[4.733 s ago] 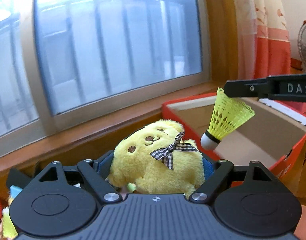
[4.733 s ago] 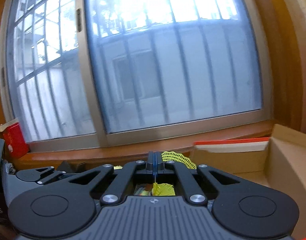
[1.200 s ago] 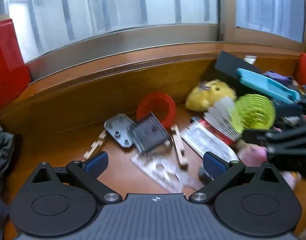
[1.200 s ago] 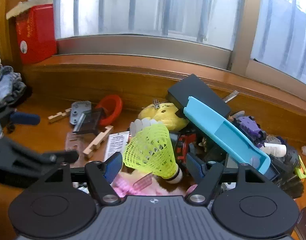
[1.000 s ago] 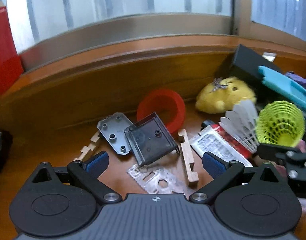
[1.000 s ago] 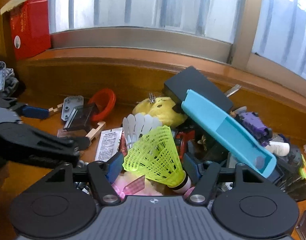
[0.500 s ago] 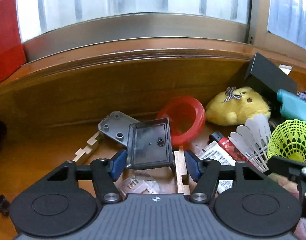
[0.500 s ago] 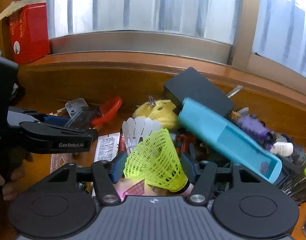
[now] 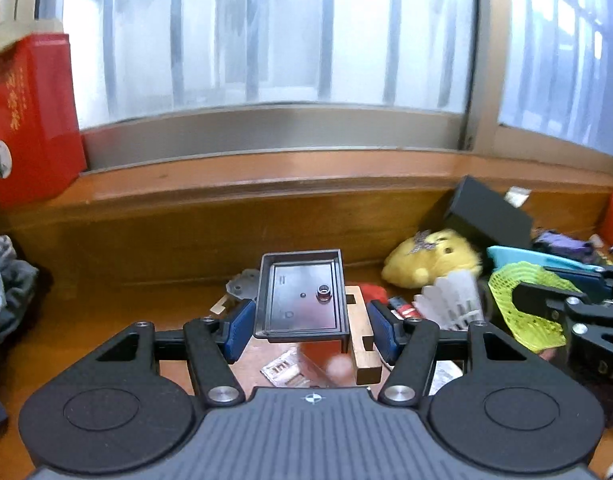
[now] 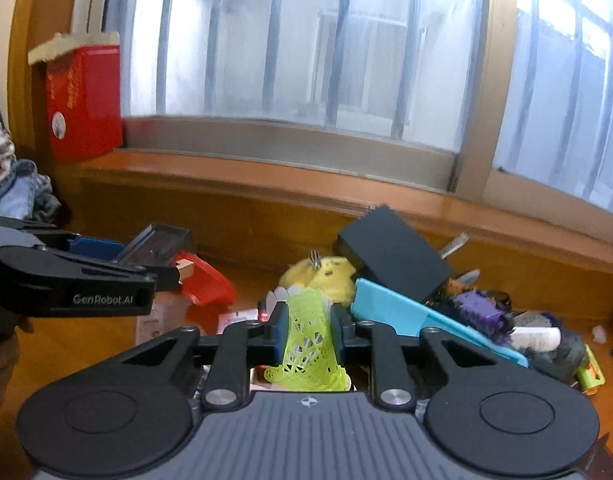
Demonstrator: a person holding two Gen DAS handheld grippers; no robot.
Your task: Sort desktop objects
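Two picks in hand at once. Left tongs point(image 9: 308, 330) have closed on the dark plastic tray point(image 9: 302, 294) together with a wooden block point(image 9: 358, 336) at its right edge; the tray looks clear of the surface point(image 9: 106, 320). Right tongs point(image 10: 306, 332) have just been closing and now pinch the yellow-green shuttlecock point(image 10: 306, 344) by its mesh skirt, which looks squashed.

Next, I reckon: carry both to wherever sorted stuff goes. No bin shows in either view, so I'll need to swing round to find it.

Watch-outs: the block may slip out of the left grip. The pile beside the right tongs is dense: white shuttlecock point(image 9: 452, 300), yellow plush point(image 10: 326, 274), blue case point(image 10: 418, 320), black box point(image 10: 390, 252). Red ring point(image 10: 204, 282) sits under the left tongs.
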